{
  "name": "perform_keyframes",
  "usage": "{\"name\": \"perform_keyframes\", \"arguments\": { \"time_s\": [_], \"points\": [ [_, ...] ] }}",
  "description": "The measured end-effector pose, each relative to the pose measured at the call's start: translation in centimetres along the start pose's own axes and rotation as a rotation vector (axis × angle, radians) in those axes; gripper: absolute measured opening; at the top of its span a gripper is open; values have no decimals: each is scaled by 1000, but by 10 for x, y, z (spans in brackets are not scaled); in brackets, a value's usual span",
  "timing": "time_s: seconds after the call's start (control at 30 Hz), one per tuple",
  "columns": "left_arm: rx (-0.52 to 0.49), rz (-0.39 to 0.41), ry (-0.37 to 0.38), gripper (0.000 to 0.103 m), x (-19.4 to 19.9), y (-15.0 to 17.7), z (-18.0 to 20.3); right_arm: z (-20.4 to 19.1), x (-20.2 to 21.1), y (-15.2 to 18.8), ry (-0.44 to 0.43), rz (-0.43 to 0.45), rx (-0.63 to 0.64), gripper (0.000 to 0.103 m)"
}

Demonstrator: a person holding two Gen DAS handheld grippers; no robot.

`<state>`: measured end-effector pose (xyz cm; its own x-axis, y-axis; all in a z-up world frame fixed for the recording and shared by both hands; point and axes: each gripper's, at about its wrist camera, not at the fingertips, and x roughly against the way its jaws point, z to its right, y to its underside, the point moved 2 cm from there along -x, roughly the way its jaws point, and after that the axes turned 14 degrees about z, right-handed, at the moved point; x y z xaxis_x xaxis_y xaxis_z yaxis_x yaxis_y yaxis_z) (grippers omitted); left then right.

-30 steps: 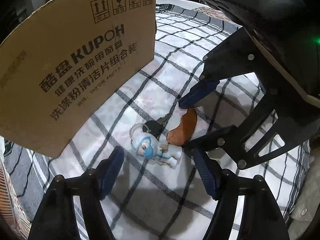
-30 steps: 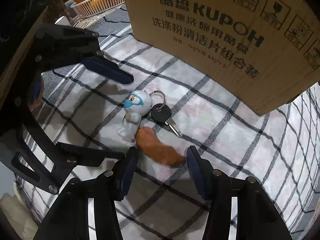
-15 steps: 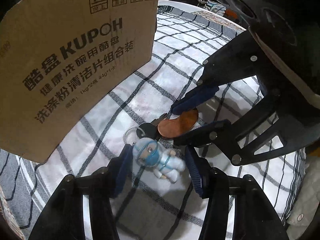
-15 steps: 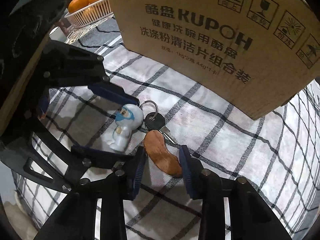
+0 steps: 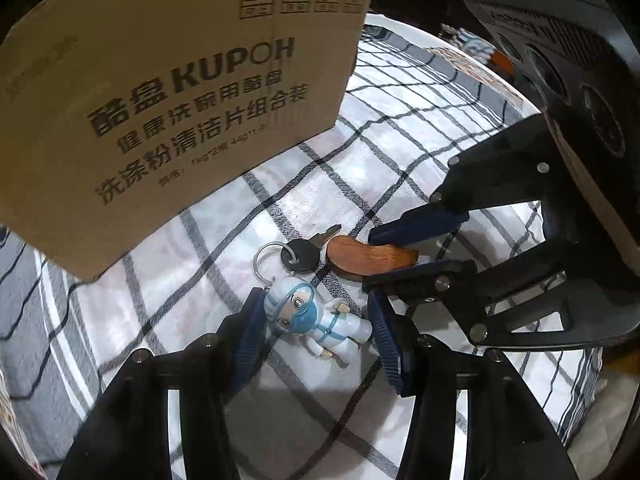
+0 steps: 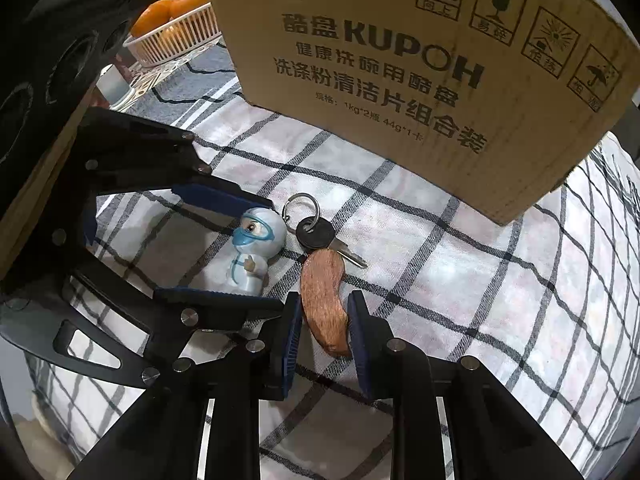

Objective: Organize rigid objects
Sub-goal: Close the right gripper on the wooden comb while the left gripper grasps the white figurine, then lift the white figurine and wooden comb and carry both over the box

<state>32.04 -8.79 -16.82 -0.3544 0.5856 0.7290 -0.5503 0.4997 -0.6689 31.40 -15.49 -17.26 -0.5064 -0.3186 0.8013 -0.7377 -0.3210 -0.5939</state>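
Observation:
A small white and blue masked figurine (image 5: 316, 320) lies on the checked cloth (image 5: 400, 140), next to a metal ring (image 5: 270, 258) and a black-headed key (image 5: 301, 255). My left gripper (image 5: 318, 308) is shut on the figurine, one pad at its head and the other by its arm. Beside the key lies a curved brown wooden piece (image 6: 324, 304). My right gripper (image 6: 324, 302) is shut on it, with a pad pressed on each side. In the right wrist view the left gripper's fingers (image 6: 224, 196) flank the figurine (image 6: 252, 256).
A tall cardboard box (image 5: 160, 100) with printed lettering stands right behind the keys, also seen in the right wrist view as the box (image 6: 420, 60). A white basket (image 6: 172, 36) of oranges sits at the back left. The cloth's edge drops off at the right.
Both grippers have closed from open. The left one came forward around the figurine and gripped it. The right one closed on the wooden piece, which has turned slightly.

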Motion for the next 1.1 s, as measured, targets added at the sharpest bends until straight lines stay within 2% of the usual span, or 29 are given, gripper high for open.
{"name": "perform_keyframes", "arguments": {
  "time_s": [0.23,0.67,0.9,1.1],
  "points": [
    [42,25,-89,51,13,0,1,-1,7,2,2,16,-23,24],
    [247,99,-296,51,43,5,-8,7,26,3,51,75,-119,24],
    [341,126,-362,51,62,7,-10,7,45,-2,80,137,-169,24],
    [347,183,-392,51,84,0,-4,5,66,-9,105,204,-194,24]
  ]
}}
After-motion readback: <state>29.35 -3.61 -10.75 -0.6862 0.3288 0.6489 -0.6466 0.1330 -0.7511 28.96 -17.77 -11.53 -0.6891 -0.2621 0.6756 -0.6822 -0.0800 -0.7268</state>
